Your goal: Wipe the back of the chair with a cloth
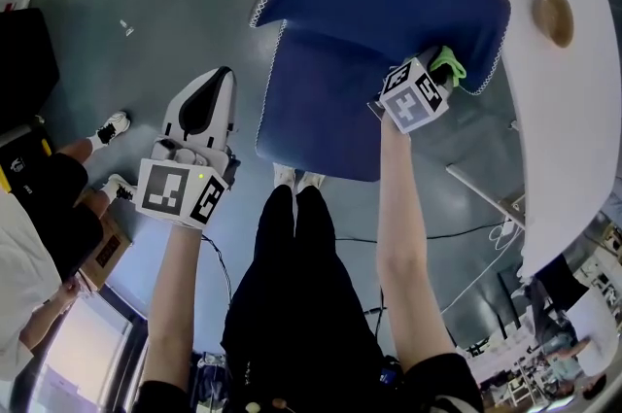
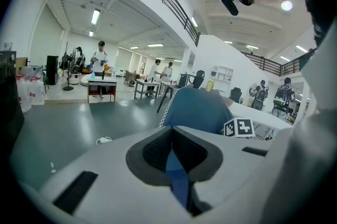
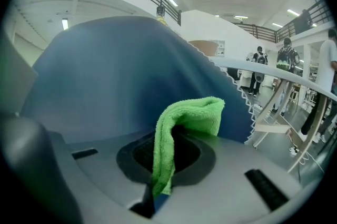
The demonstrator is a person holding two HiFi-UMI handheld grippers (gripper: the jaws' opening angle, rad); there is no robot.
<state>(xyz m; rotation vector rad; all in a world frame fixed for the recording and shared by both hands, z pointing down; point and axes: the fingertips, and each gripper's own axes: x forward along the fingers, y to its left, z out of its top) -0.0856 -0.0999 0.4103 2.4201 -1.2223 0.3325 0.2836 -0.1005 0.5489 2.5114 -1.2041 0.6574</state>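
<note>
My chair (image 1: 384, 3) is blue, its cover edged with white zigzag trim, its back rising just ahead. The green terry cloth (image 3: 185, 122) is folded over. Its lower end is pinched between the jaws of my right gripper (image 3: 158, 188), and its top fold is up at the chair's back, near the trimmed edge.
</note>
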